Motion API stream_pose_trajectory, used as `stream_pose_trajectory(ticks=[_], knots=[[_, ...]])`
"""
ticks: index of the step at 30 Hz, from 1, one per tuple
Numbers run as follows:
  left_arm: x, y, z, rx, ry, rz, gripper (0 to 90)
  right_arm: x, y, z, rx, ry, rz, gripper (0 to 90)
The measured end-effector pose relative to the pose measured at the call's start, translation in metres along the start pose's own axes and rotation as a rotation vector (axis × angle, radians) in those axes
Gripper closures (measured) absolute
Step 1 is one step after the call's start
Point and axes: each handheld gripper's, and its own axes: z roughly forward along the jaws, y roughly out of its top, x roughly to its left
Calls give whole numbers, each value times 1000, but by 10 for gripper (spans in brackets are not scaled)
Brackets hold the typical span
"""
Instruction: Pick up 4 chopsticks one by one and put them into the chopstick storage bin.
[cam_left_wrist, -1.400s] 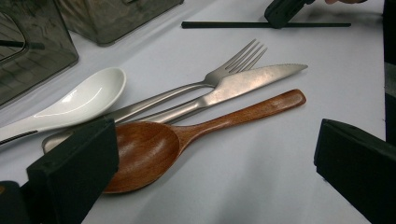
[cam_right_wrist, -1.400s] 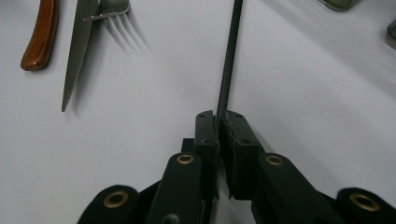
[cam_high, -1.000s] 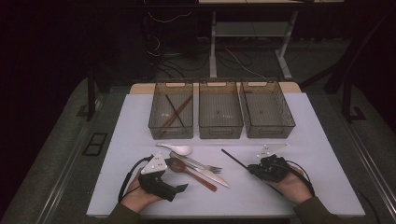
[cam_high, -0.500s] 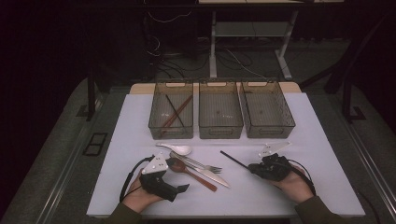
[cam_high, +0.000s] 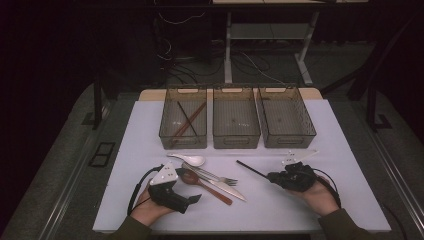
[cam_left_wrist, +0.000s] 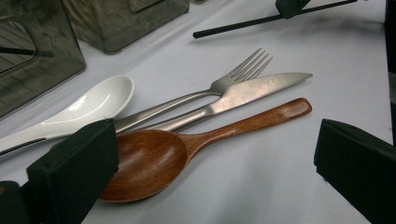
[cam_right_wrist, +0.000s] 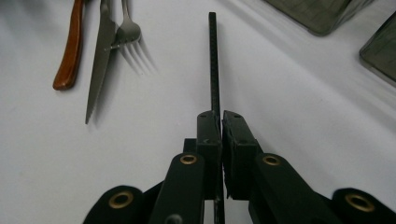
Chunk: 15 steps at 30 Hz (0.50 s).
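Chopstick (cam_right_wrist: 214, 60), black, is pinched between my right tongs (cam_right_wrist: 221, 122), its tip slanting out low over the bench (cam_high: 150, 130); my left tongs (cam_left_wrist: 210, 172) gape wide around the wooden spoon (cam_left_wrist: 154, 156), gripping nothing

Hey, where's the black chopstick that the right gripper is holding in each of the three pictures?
High view: black chopstick right of centre, slanting up-left from the right gripper.
Left gripper view: top edge, right of centre.
Right gripper view: centre, running straight up from the shut jaws.
Shared landmark: the fork beside it.
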Motion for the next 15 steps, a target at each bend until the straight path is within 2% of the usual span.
stream_pose_trajectory(ticks=[15], knots=[[1, 0, 0, -5, -9, 0, 0, 0, 14, -11, -61, 25, 7, 853]])
